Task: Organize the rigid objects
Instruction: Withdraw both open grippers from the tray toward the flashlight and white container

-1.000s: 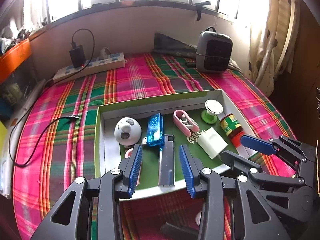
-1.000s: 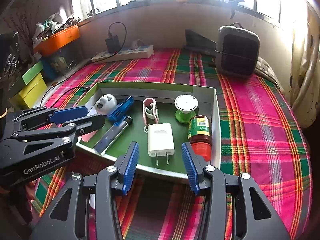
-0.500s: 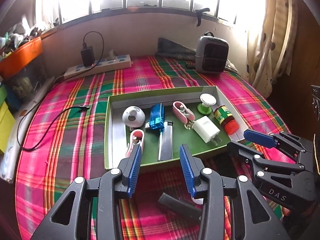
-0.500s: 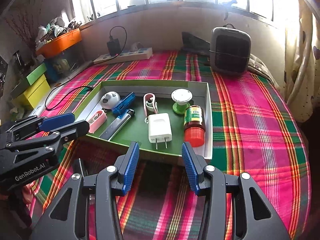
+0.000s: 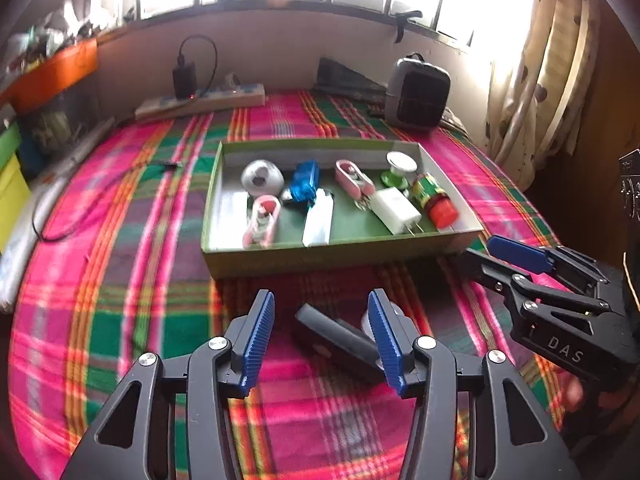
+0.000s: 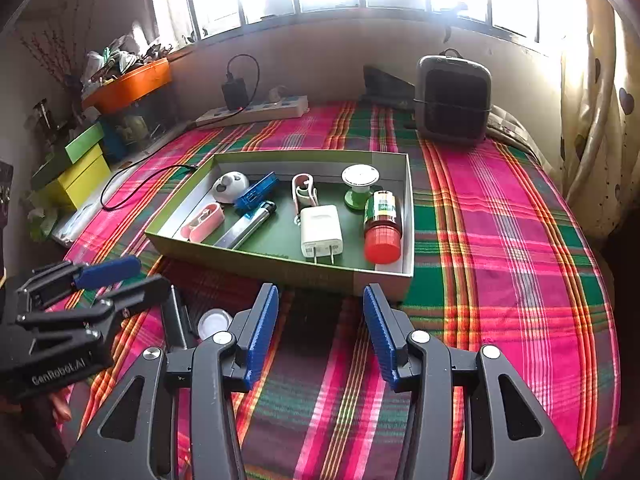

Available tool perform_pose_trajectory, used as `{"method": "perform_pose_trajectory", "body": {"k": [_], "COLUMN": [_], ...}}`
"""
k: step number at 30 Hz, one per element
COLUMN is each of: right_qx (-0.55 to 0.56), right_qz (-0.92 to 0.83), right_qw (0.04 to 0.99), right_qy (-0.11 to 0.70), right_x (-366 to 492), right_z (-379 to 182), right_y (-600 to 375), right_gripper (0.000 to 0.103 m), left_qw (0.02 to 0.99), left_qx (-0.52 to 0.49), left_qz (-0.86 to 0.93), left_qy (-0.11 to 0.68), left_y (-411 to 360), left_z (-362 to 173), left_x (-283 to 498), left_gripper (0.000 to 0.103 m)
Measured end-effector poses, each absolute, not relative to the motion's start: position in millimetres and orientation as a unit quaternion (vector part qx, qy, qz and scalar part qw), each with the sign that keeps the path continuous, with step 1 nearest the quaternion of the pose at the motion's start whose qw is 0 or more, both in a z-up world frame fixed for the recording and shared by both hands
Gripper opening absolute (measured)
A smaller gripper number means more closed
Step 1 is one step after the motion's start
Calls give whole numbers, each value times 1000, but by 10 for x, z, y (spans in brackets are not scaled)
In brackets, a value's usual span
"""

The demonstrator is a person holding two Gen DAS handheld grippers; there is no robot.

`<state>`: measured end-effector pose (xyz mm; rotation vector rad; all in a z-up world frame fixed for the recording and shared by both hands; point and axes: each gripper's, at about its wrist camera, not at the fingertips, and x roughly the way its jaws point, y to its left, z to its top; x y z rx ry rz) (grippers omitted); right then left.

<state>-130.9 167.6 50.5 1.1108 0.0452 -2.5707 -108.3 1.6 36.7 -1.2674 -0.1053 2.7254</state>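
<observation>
Both claws, the left claw (image 5: 321, 336) and right claw (image 6: 320, 332), have withdrawn from the tray (image 5: 336, 254), open and empty, exposing a black bar (image 5: 340, 340) still unsorted in front of it.

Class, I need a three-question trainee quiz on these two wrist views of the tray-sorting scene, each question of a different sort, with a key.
1. True or false: the left tongs are shut on the black bar.
2. What lies directly left of the red-capped bottle in the green tray, seen from the right wrist? A) lighter B) white charger C) blue USB stick
3. Fill in: the white round lid lies on the ____ cloth, outside the tray.

Key: 1 false; 2 B; 3 plaid.
</observation>
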Motion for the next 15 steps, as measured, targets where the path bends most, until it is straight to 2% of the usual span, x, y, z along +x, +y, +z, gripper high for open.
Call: {"method": "perform_pose_trajectory", "body": {"k": [15], "right_qx": [393], "right_qz": [-903], "right_qw": [175], "right_qy": [5], "right_x": [-1185], "right_z": [449], "right_y": [1791], "right_gripper": [46], "left_qw": [61], "left_qx": [-446], "left_qz": [893], "left_qy": [-30], "left_y": [234], "left_z": [197], "left_x": [-951], "left_gripper": [51]}}
